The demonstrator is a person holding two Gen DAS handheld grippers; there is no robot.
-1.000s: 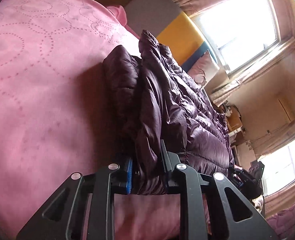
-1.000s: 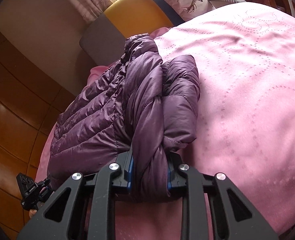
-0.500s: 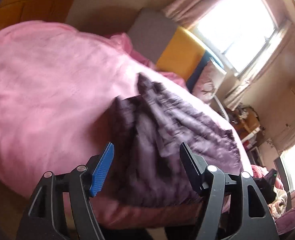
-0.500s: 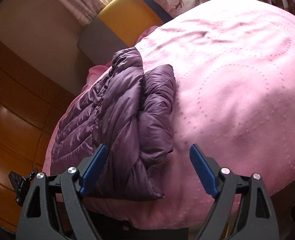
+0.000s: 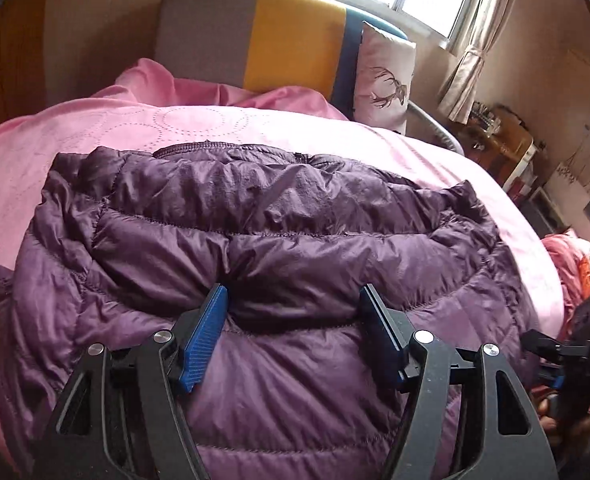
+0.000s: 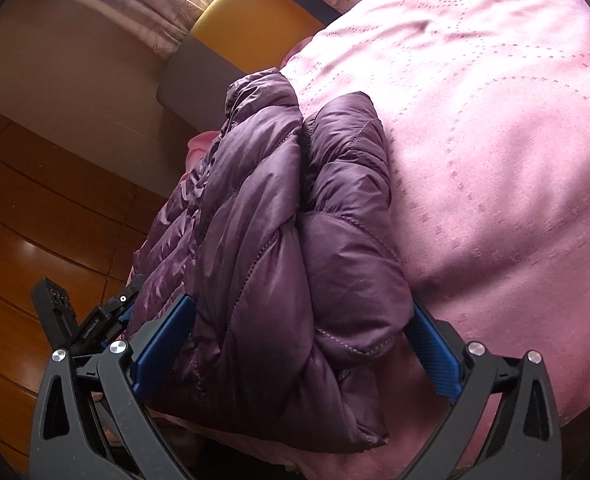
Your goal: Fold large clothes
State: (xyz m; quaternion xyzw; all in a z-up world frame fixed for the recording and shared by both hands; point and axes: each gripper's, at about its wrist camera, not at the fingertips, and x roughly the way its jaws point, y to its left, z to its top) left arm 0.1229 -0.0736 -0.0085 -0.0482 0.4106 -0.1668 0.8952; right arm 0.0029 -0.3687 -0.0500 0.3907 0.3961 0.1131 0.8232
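While both the left gripper (image 5: 295,330) and the still-widening right gripper (image 6: 303,350) stand spread, gripping nothing, the puffy, slippery-looking jacket (image 5: 279,240) seemingly favours a deep hem-edge grip.

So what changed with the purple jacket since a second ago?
Both let go. The left hand-held gripper released the jacket and swung round to face its long side, jaws open. The right hand-held gripper let go too, and its jaws are opening around the folded end. The jacket stayed folded on the pink bedspread.
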